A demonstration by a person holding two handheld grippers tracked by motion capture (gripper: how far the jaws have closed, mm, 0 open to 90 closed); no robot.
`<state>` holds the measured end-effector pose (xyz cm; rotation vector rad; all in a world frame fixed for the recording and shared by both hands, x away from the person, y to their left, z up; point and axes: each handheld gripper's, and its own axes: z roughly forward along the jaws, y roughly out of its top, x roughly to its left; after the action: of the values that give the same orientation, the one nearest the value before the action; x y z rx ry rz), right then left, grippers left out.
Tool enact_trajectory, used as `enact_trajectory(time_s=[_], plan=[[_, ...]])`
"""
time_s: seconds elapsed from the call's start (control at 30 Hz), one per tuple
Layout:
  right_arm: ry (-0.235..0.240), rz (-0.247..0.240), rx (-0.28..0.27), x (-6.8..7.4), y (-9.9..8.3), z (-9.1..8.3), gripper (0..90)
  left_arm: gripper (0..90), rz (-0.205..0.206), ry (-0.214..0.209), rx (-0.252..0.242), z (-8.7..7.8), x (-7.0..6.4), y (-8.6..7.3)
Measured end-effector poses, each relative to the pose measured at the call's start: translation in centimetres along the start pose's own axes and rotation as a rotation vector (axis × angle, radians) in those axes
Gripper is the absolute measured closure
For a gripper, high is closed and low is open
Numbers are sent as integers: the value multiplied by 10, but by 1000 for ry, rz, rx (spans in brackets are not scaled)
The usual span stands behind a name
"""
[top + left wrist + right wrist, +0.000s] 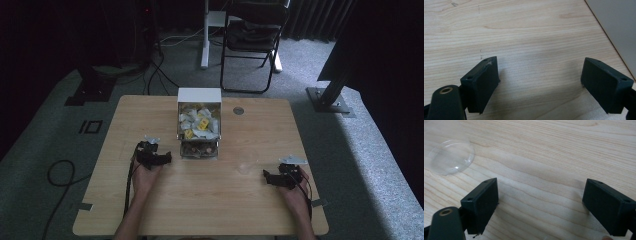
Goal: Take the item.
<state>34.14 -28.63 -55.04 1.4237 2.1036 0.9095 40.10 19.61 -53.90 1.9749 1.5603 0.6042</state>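
A white open-topped box (199,96) stands at the table's far middle, packed with several small white and yellow packets (198,122). A clear tray (199,150) with brownish contents sits against its near side. A clear plastic cup (247,162) stands right of the tray, and its base (449,155) appears at the upper left of the right gripper view. My left gripper (166,158) rests open just left of the tray, over bare wood (539,72). My right gripper (267,176) is open near the table's right side, a short way from the cup, holding nothing (540,202).
The wooden table (200,210) has a round grommet (238,110) at the back right. A black folding chair (252,40) and a white stand leg (205,35) stand beyond the table on grey carpet. Cables (60,175) lie on the floor at the left.
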Motion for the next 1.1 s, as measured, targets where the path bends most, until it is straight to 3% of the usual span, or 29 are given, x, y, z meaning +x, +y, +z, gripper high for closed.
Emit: enact_trajectory(time_s=[0.17,0.27,0.63,0.73,0.8,1.1], plan=[[1,-1,-2,0,0,0,134,228,31,-26,15,-5,1,-1],[0,-2,-2,0,0,0,134,227,56,-47,30,-7,-1,-2],[0,-2,-2,0,0,0,134,263,47,-37,38,-12,-4,-5],[0,-2,-2,0,0,0,134,277,48,-44,30,-14,-6,-5],[0,-2,-2,0,0,0,134,296,34,-57,-7,-22,-8,-5],[-2,2,-1,0,0,0,134,317,43,-67,-41,-35,-15,-6]])
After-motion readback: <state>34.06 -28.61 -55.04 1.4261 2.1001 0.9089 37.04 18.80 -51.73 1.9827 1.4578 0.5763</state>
